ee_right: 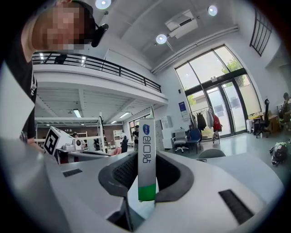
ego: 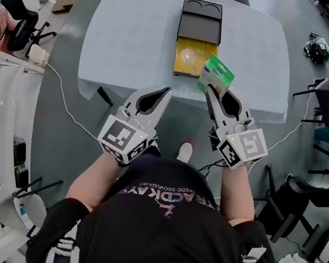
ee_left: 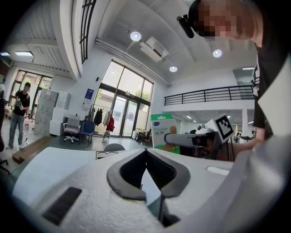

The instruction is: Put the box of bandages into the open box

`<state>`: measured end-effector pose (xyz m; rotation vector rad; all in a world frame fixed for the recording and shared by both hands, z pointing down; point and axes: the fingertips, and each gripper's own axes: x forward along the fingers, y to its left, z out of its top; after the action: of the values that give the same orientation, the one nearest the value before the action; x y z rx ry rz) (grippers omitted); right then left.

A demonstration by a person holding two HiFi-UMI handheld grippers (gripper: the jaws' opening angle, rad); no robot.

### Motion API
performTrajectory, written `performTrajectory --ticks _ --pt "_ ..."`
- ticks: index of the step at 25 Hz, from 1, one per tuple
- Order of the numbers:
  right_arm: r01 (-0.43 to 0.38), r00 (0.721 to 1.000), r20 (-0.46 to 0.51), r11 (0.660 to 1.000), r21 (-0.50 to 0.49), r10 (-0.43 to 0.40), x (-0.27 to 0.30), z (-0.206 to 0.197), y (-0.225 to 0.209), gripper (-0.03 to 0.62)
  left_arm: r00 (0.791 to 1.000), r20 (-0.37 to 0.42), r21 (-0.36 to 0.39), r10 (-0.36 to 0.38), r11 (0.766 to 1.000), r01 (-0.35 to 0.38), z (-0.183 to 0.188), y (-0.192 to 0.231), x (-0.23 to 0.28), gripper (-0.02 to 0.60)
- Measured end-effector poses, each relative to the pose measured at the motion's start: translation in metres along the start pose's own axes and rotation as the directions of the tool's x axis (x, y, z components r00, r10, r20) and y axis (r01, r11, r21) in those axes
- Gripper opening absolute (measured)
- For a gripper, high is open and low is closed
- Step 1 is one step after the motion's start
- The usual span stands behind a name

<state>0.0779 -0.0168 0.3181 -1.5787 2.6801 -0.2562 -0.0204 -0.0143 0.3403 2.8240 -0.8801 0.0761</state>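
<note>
Plainly, the box of bandages (ee_right: 146, 167) stood upright between the jaws of the right gripper (ego: 216, 93). Its long axis ran up and down. Its narrow edge faced that gripper's camera, with the green band at the lower end and a blue logo near the top. The jaws were partly closed, and their dark pads pressed on the box's two broad faces. In the left gripper view the broad printed face was turned toward the left gripper (ego: 166, 90).

From the head view the bandage box sat at the near side of the table (ego: 129, 41), against the near right corner of the open box (ego: 177, 56). It overlapped that corner in the picture. Whether it hung over the open box or just short of it could not be told.

The open box lay at the middle of the table with its long side running away from the person. Its yellow inside showed a pale round shape that could not be made out. The black lid (ego: 201, 18) lay flat beyond it, touching its far edge, and had two round hollows near its far end.

The left gripper's jaws met at their tips and held nothing. It hovered at the table's near edge, beside the right one and apart from it.
</note>
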Motion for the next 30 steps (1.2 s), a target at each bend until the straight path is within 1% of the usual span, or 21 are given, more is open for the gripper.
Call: performTrajectory --ticks 5,12,21,25,30 --pt "0.037 0.999 -0.001 0.999 0.004 -0.037 0.015 -0.001 0.0 0.092 0.999 -0.005 -0.003 -0.043 0.999 0.043 0.0 0.014 0.003 0.015" --pt "0.093 0.996 -0.011 0.996 0.009 -0.093 0.054 -0.005 0.01 0.092 0.995 -0.012 -0.006 -0.102 0.995 0.102 0.001 0.051 -0.002 0.017" --pt "0.158 0.987 -0.017 0.987 0.005 -0.158 0.082 -0.005 0.01 0.092 0.986 -0.015 -0.008 -0.166 0.986 0.166 0.002 0.076 -0.002 0.017" --pt "0.168 0.985 -0.032 0.986 0.004 -0.168 0.089 -0.006 0.009 0.092 0.984 -0.011 -0.011 -0.176 0.984 0.176 0.004 0.081 -0.003 0.017" --pt "0.168 0.985 -0.05 0.986 0.005 -0.168 0.108 -0.001 -0.004 0.092 0.985 -0.013 -0.01 -0.174 0.985 0.174 0.012 0.094 0.004 0.017"
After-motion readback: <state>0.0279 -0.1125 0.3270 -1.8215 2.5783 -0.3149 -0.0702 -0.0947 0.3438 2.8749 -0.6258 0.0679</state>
